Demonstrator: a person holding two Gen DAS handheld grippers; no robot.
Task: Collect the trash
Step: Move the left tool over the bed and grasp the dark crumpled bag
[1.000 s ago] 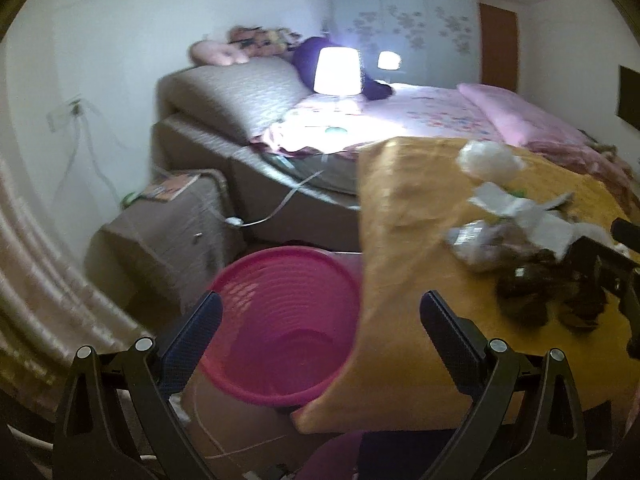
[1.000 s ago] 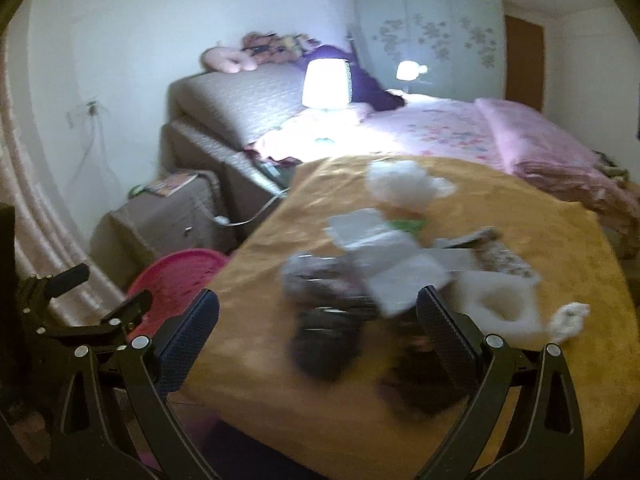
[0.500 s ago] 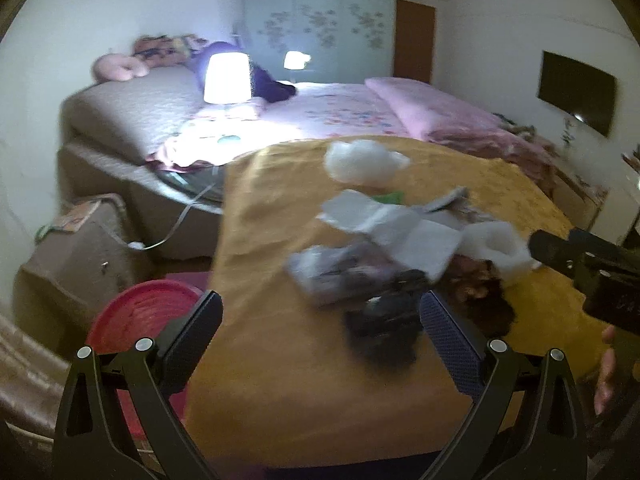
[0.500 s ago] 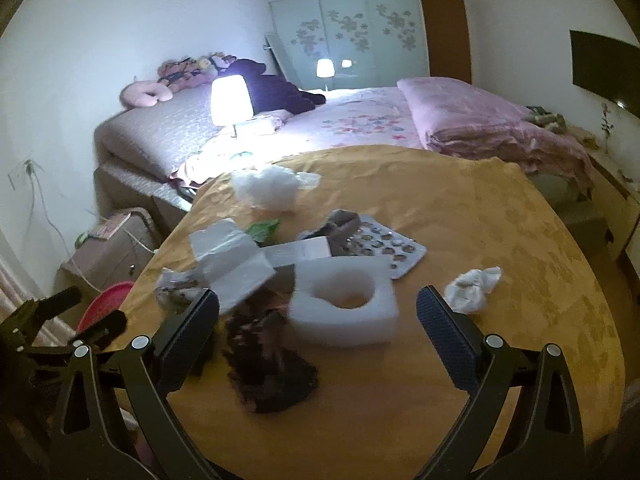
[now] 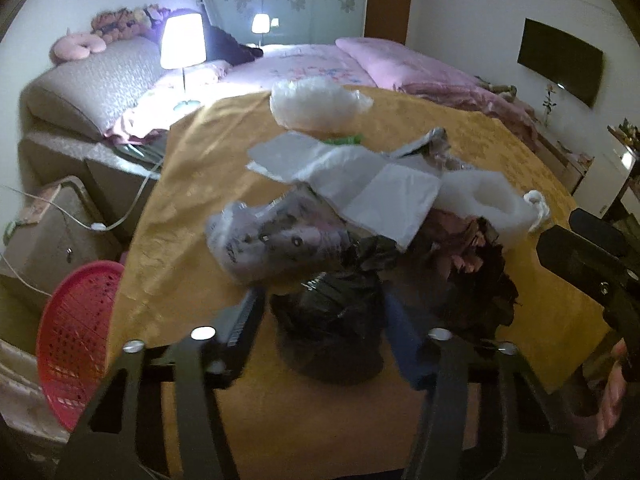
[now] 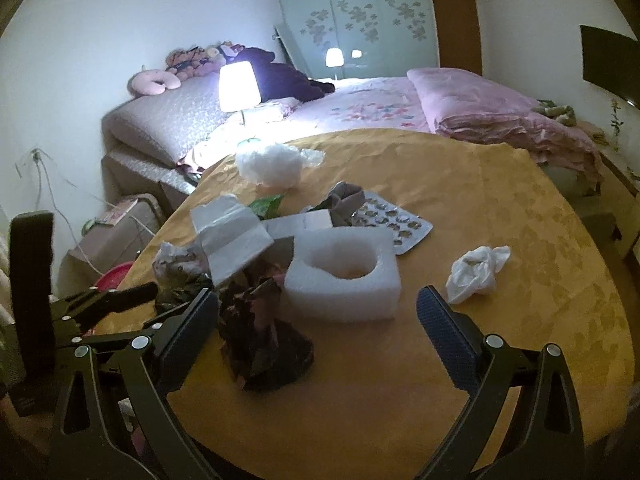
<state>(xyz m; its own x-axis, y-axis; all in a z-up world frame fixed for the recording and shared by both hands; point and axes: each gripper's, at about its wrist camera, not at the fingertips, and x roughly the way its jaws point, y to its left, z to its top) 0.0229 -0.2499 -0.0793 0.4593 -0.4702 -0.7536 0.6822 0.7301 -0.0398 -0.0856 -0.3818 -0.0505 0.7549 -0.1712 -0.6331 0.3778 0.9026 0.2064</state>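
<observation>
Trash lies piled on a round table with a yellow cloth (image 6: pixel 500 216). My left gripper (image 5: pixel 324 320) has its jaws on either side of a crumpled black plastic bag (image 5: pixel 332 316), narrowed around it. Behind the bag lie a clear printed wrapper (image 5: pixel 272 236), white paper (image 5: pixel 352 176), dried dark leaves (image 5: pixel 472 264) and a clear bag wad (image 5: pixel 316 104). My right gripper (image 6: pixel 318 328) is open and empty, with the dried leaves (image 6: pixel 260 336) and a white foam block (image 6: pixel 344 276) between its fingers. A crumpled white tissue (image 6: pixel 476 268) lies to the right.
A pink-red mesh basket (image 5: pixel 76 344) stands on the floor left of the table. A blister tray (image 6: pixel 392 224) lies mid-table. A bed (image 6: pixel 380 100), a lit lamp (image 6: pixel 238 86) and a bedside cabinet (image 5: pixel 44 236) stand behind.
Both grippers swung from the basket side toward the trash pile. My left gripper moved in over the black bag and its jaws narrowed around it. My right gripper stayed open.
</observation>
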